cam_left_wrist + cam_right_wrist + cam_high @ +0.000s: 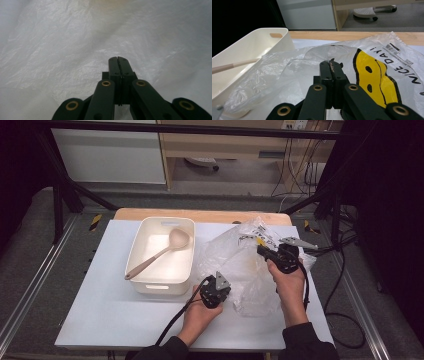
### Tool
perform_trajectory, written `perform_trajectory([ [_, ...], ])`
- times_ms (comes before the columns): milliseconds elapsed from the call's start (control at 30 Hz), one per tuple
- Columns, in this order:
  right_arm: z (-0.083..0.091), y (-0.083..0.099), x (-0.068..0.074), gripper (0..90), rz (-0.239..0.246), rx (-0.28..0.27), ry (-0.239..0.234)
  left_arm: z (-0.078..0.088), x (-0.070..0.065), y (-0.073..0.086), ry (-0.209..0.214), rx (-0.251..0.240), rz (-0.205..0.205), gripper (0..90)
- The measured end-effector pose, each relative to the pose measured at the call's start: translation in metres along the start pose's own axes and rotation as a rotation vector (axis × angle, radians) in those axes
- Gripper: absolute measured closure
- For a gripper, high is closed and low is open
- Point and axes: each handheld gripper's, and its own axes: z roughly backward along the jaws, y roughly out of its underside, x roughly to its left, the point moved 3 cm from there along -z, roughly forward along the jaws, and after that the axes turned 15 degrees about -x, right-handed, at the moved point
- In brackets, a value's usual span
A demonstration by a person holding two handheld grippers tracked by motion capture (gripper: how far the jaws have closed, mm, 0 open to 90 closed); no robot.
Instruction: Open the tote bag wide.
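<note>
We seem to be handling the clear plastic bag (250, 265), spread crumpled on the surface (110, 310) right of the cream bin (160, 285). Left tool (216, 292), clenched, rests on its near edge. Right tool (270, 252) is clamped, probably pinching film. Next: lift and open it.

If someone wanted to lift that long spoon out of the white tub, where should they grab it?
Probably the slim handle of the spoon, near its low end at the tub's front left corner, coming from above. The handle lies slanted across the tub with room around it; the round bowl leans against the far wall and is too wide to pinch.
</note>
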Motion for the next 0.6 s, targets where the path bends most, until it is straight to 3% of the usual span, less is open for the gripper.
perform_trajectory([
  [133, -0.001, 0.002, 0.000, 90.0, 0.005, 0.005, -0.003, 0.012, -0.003, -0.009, 0.013, -0.028, -0.005, 90.0],
  [200, -0.001, 0.005, 0.000, 90.0, 0.011, 0.010, -0.006, 0.024, -0.006, -0.018, 0.035, -0.059, 0.017, 90.0],
  [600, -0.003, 0.011, 0.002, 90.0, 0.020, 0.025, -0.015, 0.069, -0.009, -0.043, 0.112, -0.131, 0.089, 90.0],
])
